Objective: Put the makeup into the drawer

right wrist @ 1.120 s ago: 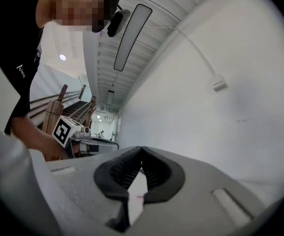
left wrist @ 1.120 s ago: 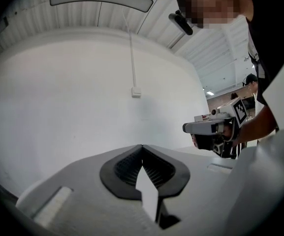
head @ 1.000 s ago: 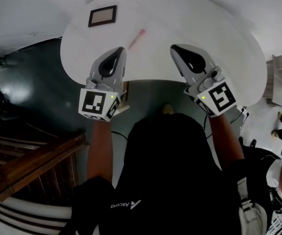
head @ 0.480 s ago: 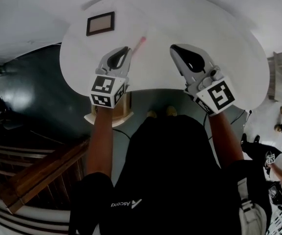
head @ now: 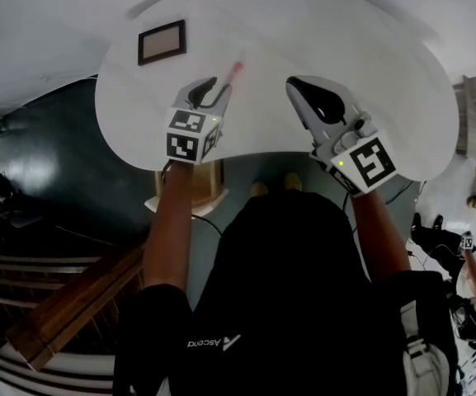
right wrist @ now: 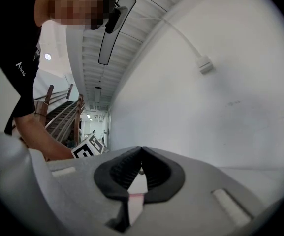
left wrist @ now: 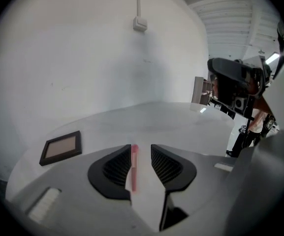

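Note:
A thin pink makeup stick (head: 236,71) lies on the round white table (head: 386,73). My left gripper (head: 213,86) is tilted down over the stick's near end. In the left gripper view the stick (left wrist: 134,167) lies between the jaws, close to the left pad, and the left gripper (left wrist: 141,149) is opening without pressing on it. My right gripper (head: 292,83) hovers level to the right of the stick, shut with nothing in it. The right gripper view shows the right gripper (right wrist: 142,149) with its pads together. No drawer is in view.
A dark-framed flat panel (head: 162,42) lies on the table's far left, also seen as the panel (left wrist: 61,147). A small wooden stool (head: 195,190) stands under the near edge. Wooden stair rails (head: 64,291) run at lower left. A white wall backs the table.
The left gripper has dropped and moved forward to the pink stick, and its jaws have parted around it. The right gripper has shifted only slightly.

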Demonstrator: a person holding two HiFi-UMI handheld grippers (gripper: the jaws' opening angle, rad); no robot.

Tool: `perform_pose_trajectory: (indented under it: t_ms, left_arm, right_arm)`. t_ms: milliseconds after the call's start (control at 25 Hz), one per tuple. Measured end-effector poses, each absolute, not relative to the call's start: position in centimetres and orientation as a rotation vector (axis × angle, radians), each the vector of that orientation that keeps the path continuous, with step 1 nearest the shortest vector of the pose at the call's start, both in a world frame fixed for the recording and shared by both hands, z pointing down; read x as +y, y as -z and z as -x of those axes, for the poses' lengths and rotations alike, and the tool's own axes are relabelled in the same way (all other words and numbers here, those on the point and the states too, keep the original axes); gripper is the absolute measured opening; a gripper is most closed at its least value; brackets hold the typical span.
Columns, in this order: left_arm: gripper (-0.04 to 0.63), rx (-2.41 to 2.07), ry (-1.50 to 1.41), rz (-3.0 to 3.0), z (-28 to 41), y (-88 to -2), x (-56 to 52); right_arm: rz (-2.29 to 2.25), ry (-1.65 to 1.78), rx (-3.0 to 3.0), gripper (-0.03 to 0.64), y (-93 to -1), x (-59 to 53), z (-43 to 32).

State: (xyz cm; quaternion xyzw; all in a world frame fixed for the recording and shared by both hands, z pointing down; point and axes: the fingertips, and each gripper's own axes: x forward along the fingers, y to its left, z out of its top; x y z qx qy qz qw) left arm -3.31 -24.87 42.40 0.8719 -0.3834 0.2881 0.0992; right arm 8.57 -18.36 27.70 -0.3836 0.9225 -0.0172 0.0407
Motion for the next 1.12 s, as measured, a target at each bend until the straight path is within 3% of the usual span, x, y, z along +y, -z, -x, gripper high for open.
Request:
perform_pose_trajectory:
  t_ms: [720, 1120]
  left_arm:
    - [0.155, -0.996, -1.143, -2.348, 2.9, -50.3, -28.3]
    - [0.080, -0.995, -1.123, -2.328, 2.4, -50.4, -28.7]
  right_arm:
    - [1.280, 0.157, 2.826, 0.003, -30.0, -18.5, -11.1]
    - [1.304, 0.159, 2.799, 0.003, -30.4, -18.4, -12.3]
